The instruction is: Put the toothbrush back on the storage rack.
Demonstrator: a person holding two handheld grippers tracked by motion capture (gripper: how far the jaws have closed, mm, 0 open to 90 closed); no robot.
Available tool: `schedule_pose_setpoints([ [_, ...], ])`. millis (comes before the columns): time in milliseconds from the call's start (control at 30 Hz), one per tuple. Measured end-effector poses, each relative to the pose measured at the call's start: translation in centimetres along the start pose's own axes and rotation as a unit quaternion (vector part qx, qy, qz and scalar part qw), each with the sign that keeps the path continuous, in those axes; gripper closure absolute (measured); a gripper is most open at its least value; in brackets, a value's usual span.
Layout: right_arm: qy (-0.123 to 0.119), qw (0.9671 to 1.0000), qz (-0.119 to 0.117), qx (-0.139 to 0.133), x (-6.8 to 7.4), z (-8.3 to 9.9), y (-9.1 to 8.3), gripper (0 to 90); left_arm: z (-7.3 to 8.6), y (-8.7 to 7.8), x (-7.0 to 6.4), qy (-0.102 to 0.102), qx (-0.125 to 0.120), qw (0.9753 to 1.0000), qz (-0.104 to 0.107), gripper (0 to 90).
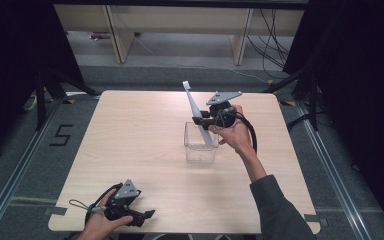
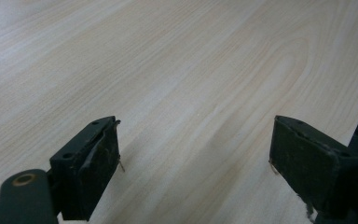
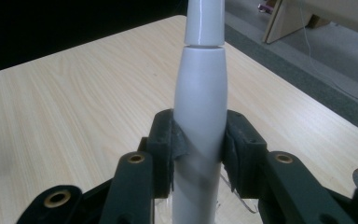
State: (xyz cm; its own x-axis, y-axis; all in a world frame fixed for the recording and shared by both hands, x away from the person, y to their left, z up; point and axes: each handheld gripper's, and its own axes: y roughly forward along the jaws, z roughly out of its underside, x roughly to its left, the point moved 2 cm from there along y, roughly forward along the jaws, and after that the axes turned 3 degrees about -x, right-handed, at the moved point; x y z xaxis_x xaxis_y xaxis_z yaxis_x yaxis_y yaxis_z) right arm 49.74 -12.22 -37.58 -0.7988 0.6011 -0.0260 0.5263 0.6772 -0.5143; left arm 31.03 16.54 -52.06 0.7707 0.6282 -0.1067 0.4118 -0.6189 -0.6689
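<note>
The right gripper (image 1: 198, 120) has its jaws clamped on a long white plastic handle, tapered like an electric toothbrush (image 1: 196, 110), whose lower end sits inside a clear, square plastic cup (image 1: 200, 145) near the middle of the pale wooden desk (image 1: 130, 150). The step in hand looks like standing the handle in the cup, or lifting it out of it; either way it would go best by keeping the handle's lean steady so that its foot does not lever against the cup's thin wall and tip it, and by moving along the handle's own line. In the right gripper view the white handle (image 3: 199, 112) runs straight up between the two pads, held at its thicker lower body, centred and pressed from both sides. The left gripper (image 1: 139, 216) rests at the near edge of the desk, well apart from the cup, its jaws wide apart over bare wood.
</note>
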Motion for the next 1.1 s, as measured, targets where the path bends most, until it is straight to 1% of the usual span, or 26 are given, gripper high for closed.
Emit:
schedule_pose_setpoints([
  [33,0.009,0.9999,-0.001,0.008,0.0,0.1,0.1,66.2,0.0,0.0,0.0,0.000,0.000,1.0000,0.000,15.2],
  [67,0.007,1.0000,0.002,0.004,0.0,0.2,0.3,66.2,0.0,0.0,0.0,0.000,0.000,1.0000,-0.002,15.2],
  [100,0.002,0.9999,-0.001,0.011,-0.1,0.3,0.4,66.2,0.0,0.0,0.0,0.000,0.001,1.0000,-0.003,15.2],
  [133,0.009,0.9999,-0.003,0.014,-0.1,0.4,0.5,66.1,0.0,0.0,0.0,0.000,0.000,1.0000,0.000,15.2],
  [167,0.003,1.0000,0.004,0.005,-0.2,0.5,0.7,66.2,0.0,0.0,0.0,0.000,0.000,1.0000,0.000,15.1],
  [200,0.010,0.9998,-0.002,0.015,-0.1,0.7,0.8,66.2,0.0,0.0,0.0,0.000,0.000,1.0000,0.000,15.2],
  [233,0.007,0.9999,-0.002,0.014,-0.2,0.8,1.0,66.2,0.0,0.0,0.0,0.000,0.000,1.0000,0.000,15.1],
  [300,0.021,0.9995,-0.001,0.024,0.0,1.2,1.2,66.2,0.0,0.0,0.0,0.000,0.000,1.0000,0.000,15.2],
  [367,0.010,0.9997,0.000,0.023,-0.2,1.4,1.5,66.2,0.0,0.0,0.0,0.000,0.001,1.0000,0.000,15.2],
  [400,0.019,0.9995,0.000,0.027,-0.1,1.6,1.6,66.2,0.0,0.0,0.0,0.000,0.001,1.0000,0.000,15.2],
  [433,0.014,0.9993,-0.004,0.035,-0.2,1.7,1.7,66.2,0.0,0.0,0.0,0.000,0.001,1.0000,0.000,15.2],
  [500,0.010,0.9992,-0.004,0.038,-0.1,2.0,2.0,66.2,0.0,0.0,0.0,0.000,0.000,1.0000,0.000,15.1],
  [533,0.015,0.9990,-0.003,0.042,-0.1,2.2,2.1,66.2,0.0,0.0,0.0,-0.001,0.000,1.0000,0.000,15.1],
  [567,0.009,0.9992,-0.001,0.039,-0.1,2.3,2.3,66.2,0.0,0.0,0.0,-0.001,0.000,1.0000,0.000,15.2],
  [600,0.012,0.9988,-0.004,0.048,0.0,2.4,2.3,66.2,0.0,0.0,0.0,0.000,0.000,1.0000,0.001,15.2],
  [700,0.012,0.9984,-0.003,0.056,-0.1,2.8,2.6,66.2,0.0,0.0,0.0,0.000,0.002,1.0000,0.000,15.2],
  [733,0.016,0.9987,0.001,0.049,-0.1,2.9,2.9,66.2,0.0,0.0,0.0,0.000,0.002,1.0000,0.000,15.2],
  [767,0.014,0.9977,-0.003,0.066,-0.1,3.0,2.8,66.2,0.0,0.0,0.0,0.000,0.002,1.0000,0.001,15.2],
  [800,0.012,0.9982,0.005,0.058,-0.1,3.2,3.0,66.2,0.0,0.0,0.0,0.000,-0.001,1.0000,0.000,15.1],
  [833,0.015,0.9972,0.000,0.073,-0.2,3.3,3.0,66.1,0.0,0.0,0.0,0.000,-0.003,1.0000,0.000,15.1],
  [867,0.015,0.9972,0.000,0.073,-0.2,3.3,3.0,66.1,0.0,0.0,0.0,0.000,-0.003,1.0000,0.000,15.1],
  [900,0.025,0.9965,0.004,0.080,-0.1,3.6,3.1,66.1,0.0,0.0,0.0,0.000,0.001,1.0000,0.001,15.1],
  [1000,0.012,0.9964,0.000,0.084,-0.2,3.9,3.4,66.1,0.0,0.0,0.0,0.000,0.001,1.0000,0.001,15.1],
  [1033,0.023,0.9964,0.006,0.081,-0.1,4.0,3.6,66.1,0.0,0.0,0.0,-0.001,0.000,1.0000,0.001,15.2],
  [1067,0.023,0.9964,0.006,0.081,-0.1,4.0,3.6,66.1,0.0,0.0,0.0,-0.001,0.000,1.0000,0.001,15.2],
  [1100,0.007,0.9962,-0.002,0.086,-0.2,4.0,3.7,66.2,0.0,0.0,0.0,-0.001,0.000,1.0000,0.000,15.1],
])
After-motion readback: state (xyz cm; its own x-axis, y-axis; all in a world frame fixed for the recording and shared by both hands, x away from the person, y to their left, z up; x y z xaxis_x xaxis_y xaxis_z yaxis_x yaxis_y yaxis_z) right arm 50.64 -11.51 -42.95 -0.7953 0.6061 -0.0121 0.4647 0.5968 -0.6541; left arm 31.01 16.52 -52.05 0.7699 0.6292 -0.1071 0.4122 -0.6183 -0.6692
